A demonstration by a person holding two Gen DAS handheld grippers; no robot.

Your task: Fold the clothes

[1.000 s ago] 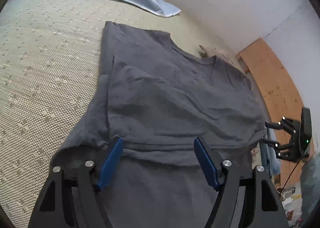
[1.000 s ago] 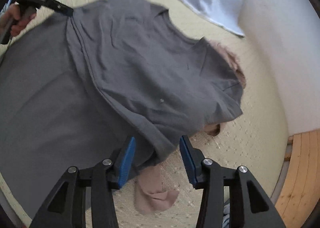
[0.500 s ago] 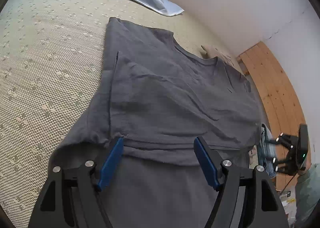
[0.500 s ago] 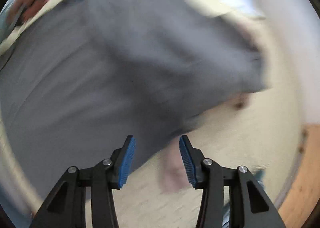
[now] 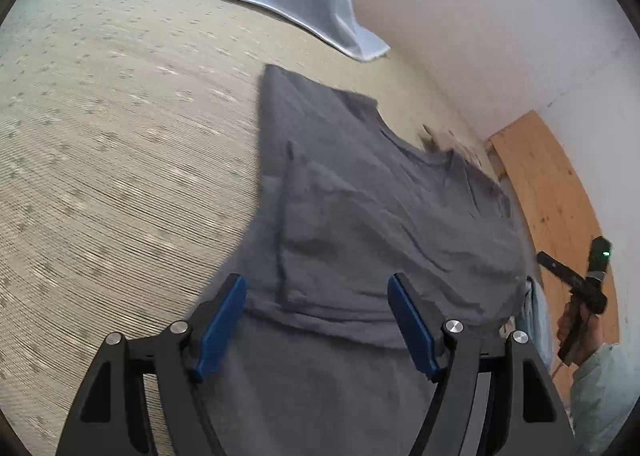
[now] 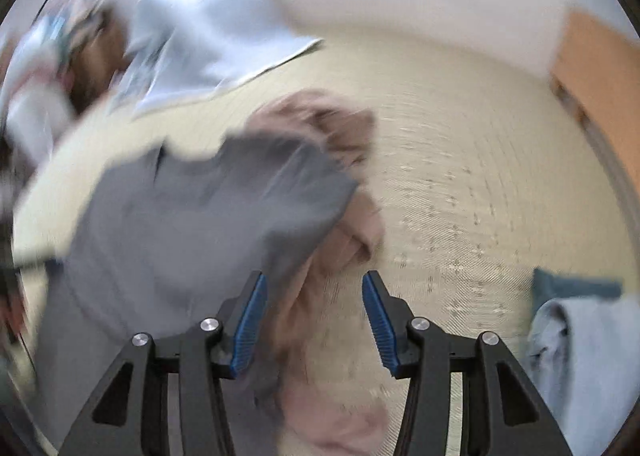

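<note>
Your right gripper [image 6: 314,320] has swung off the grey T-shirt [image 5: 360,224], its jaws just opening, holding nothing. Folded, the shirt lies mid-frame on the woven mat [image 5: 120,176]. Your left gripper [image 5: 318,320] hangs released above its lower hem.

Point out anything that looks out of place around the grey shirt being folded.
A pinkish-tan garment lies bunched partly under the grey T-shirt, sticking out past its sleeve edge on the woven mat. It would be in the way of a flat fold.
</note>
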